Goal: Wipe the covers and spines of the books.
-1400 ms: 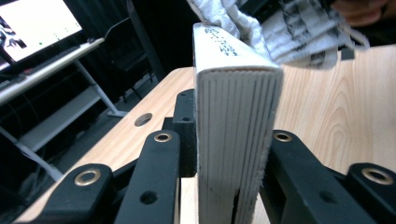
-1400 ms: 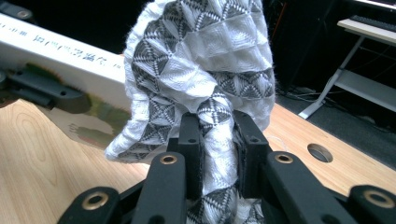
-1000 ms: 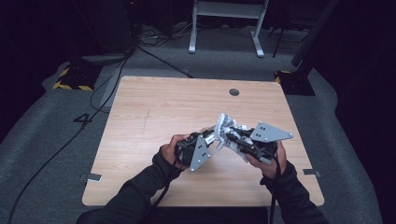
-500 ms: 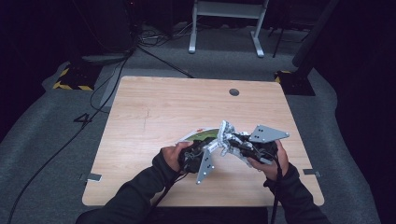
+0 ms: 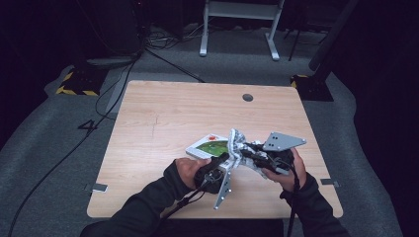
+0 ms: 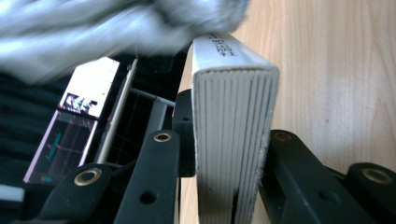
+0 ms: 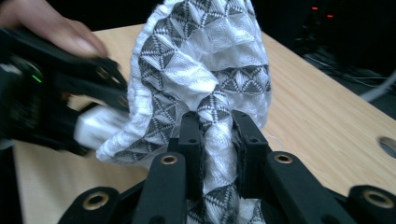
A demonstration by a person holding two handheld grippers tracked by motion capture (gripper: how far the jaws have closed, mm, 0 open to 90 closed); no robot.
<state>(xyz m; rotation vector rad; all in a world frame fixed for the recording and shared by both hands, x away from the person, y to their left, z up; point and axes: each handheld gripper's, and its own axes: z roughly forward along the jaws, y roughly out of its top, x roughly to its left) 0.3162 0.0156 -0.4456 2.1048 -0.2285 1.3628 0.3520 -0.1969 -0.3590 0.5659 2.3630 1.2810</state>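
Observation:
A thin white book (image 5: 210,146) with a green picture on its cover lies low over the wooden table (image 5: 163,113), right of the middle. My left gripper (image 5: 223,159) is shut on its near end. In the left gripper view the jaws press both sides of the book's page block (image 6: 233,93), and the cloth (image 6: 116,28) is a blur above. My right gripper (image 5: 243,153) is shut on a white cloth with a grey triangle pattern (image 5: 235,144), bunched against the book's right end. The right gripper view has the cloth (image 7: 205,60) rising between its closed fingers (image 7: 191,135), the left gripper (image 7: 100,86) just beyond.
A round cable hole (image 5: 247,97) sits near the table's far edge. On the grey floor behind are a white stand (image 5: 237,24), cables (image 5: 163,57) and a yellow-black striped base (image 5: 74,88). The table's left half is bare wood.
My left hand has sunk towards the near edge with the book, and its grey plate has swung downward. The book's green cover has come into sight. The right hand has stayed put.

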